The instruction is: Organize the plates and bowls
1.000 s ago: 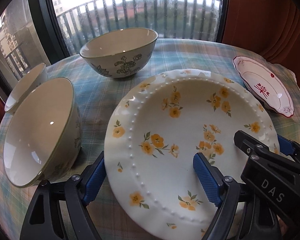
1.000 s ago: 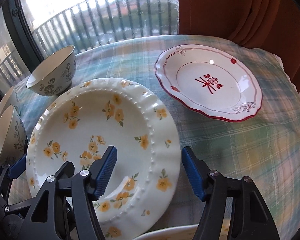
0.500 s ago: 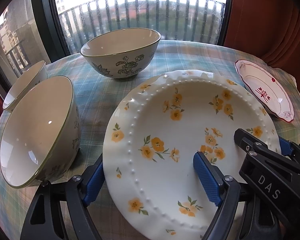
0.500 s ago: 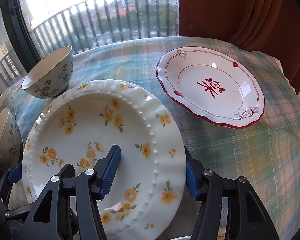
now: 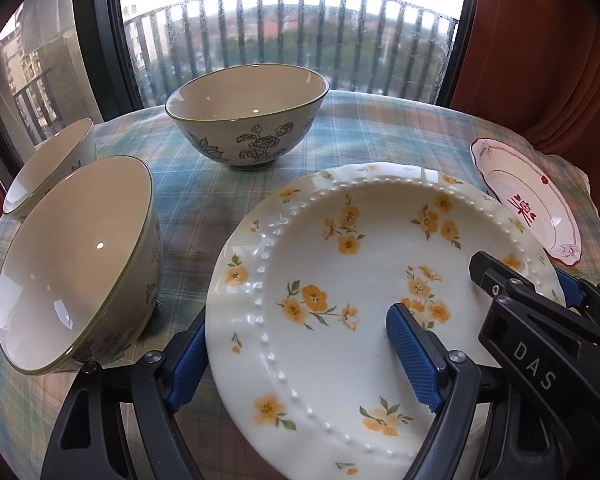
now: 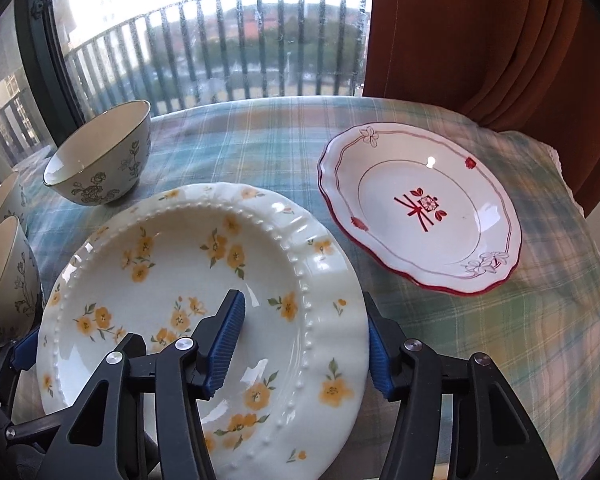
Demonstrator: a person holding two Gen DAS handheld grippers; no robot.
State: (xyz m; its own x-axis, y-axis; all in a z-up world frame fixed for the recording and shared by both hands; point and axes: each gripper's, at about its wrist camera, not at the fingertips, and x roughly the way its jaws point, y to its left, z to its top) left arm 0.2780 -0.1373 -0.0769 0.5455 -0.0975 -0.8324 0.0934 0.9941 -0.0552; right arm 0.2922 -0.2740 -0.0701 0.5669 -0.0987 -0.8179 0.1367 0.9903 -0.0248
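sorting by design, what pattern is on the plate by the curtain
White plate with a scalloped red rim and a red flower motif in the centre; clearest in the right wrist view.

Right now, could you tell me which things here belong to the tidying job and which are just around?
Job:
yellow-flower plate
red-rimmed plate
far bowl
near bowl
third bowl
left gripper
right gripper

Around:
tablecloth
curtain
railing

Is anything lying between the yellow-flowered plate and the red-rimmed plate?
Nothing visible: only bare plaid tablecloth separates the yellow-flowered white plate from the red-rimmed white plate. The three bowls sit on the other side.
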